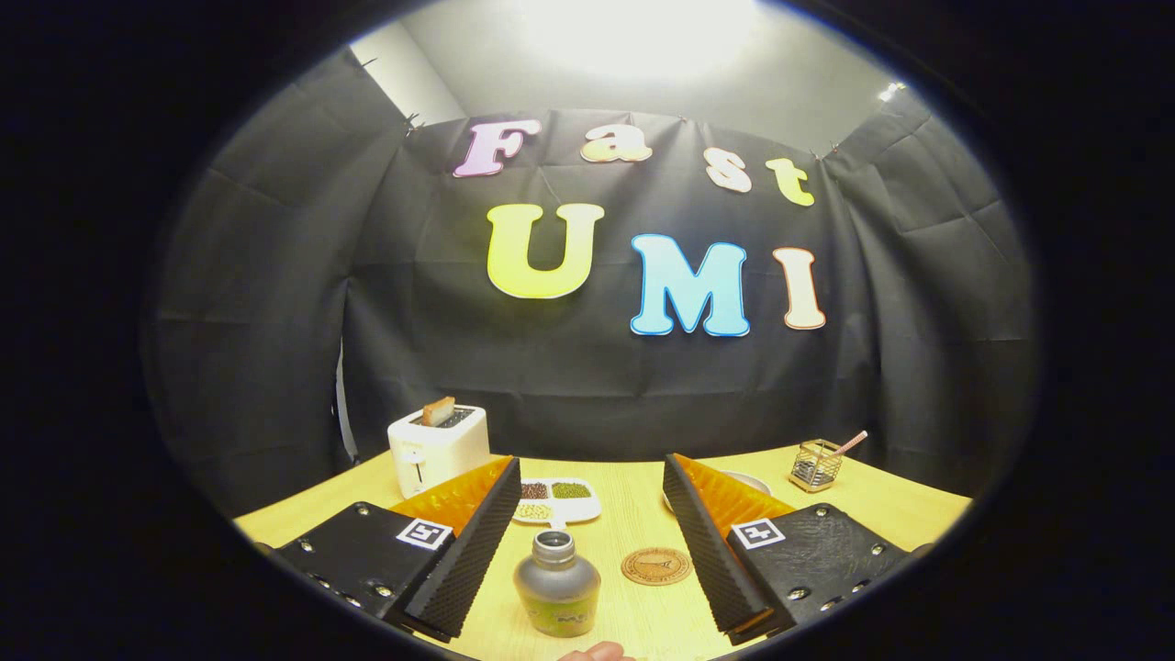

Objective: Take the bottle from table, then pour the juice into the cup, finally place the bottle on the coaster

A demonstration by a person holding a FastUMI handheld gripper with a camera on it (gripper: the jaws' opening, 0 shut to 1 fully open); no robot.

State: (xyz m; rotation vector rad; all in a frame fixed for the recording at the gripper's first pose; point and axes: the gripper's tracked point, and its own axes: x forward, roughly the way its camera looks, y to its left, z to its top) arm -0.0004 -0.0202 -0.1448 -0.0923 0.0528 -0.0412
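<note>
Two fingers of the tongs (592, 542) stood wide apart and held nothing, with the bottle (557, 584) upright on the bench (633, 514) between them, nearer the left finger and touching neither. A fingertip (597, 653) showed at the very near edge, just this side of the bottle. The bottle was small and squat, grey-lidded, with a greenish band low on its body; the writing on that band was too blurred to read. Just to its right, also between the fingers, lay the round coaster (656, 565), flat on the bench, with a mark at its centre that could not be made out. Each finger carried a square black-and-white marker tag near its base.

Beyond the fingertips sat a white divided dish (556, 500) of beans or grains. Farther left stood a white toaster (438, 448) with a slice of toast (439, 410) poking up. Far right was a wire holder (815, 464) with a stick in it, and the rim of a pale bowl (748, 479) peeked out behind the right finger; whether that served as the cup could not be told.

The first step appeared to be in hand: the bottle was not yet taken. The next move likely called for easing forward and lower until both fingers flanked the bottle's body, then closing squarely so the rounded sides would not slip.
</note>
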